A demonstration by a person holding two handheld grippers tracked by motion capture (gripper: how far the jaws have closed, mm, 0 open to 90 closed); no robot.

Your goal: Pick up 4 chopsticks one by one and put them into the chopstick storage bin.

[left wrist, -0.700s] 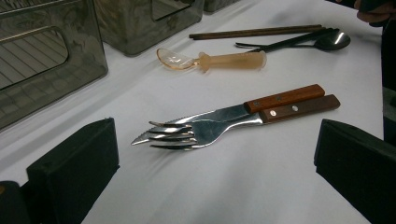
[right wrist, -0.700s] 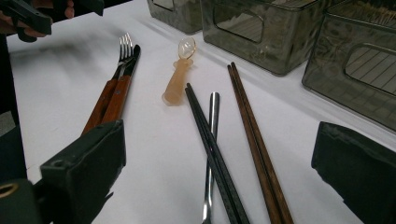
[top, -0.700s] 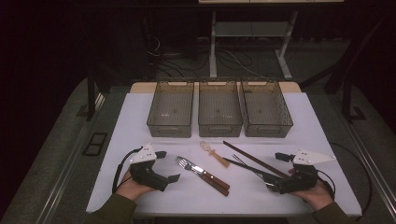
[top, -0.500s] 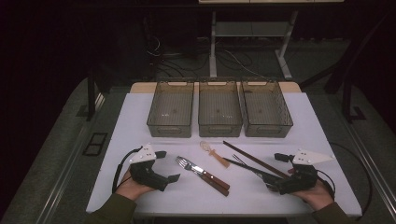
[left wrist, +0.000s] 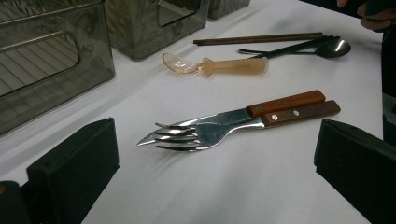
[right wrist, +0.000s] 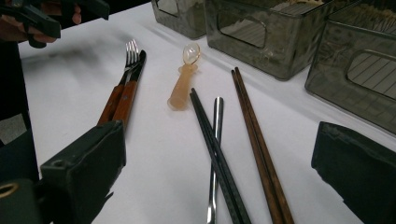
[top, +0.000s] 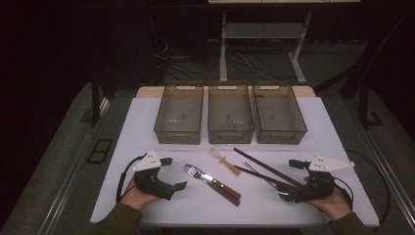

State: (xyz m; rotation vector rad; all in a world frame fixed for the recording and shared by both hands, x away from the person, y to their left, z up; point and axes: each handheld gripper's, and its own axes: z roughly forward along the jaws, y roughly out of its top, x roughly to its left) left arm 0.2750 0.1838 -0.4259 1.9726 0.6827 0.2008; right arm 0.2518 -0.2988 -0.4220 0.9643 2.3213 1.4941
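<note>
Cutlery lies in a row on the white table. A fork (left wrist: 182, 136) rests on a wooden-handled knife (left wrist: 287, 101), both also in the high view as the fork and knife (top: 214, 184). Beside them are a translucent amber spoon (top: 224, 160), brown chopsticks (top: 266, 167), black chopsticks (right wrist: 215, 149) and a metal spoon (right wrist: 216, 116). My left gripper (top: 173, 173) rests on the table left of the fork, open, with the fork tines ahead of its jaws. My right gripper (top: 291, 180) stands open at the near ends of the black chopsticks and metal spoon, holding nothing.
Three grey see-through bins (top: 230, 113) stand side by side at the back of the table, beyond the cutlery. The white table top (top: 147, 117) has bare room at both sides. A hand holds each gripper at the front edge.
</note>
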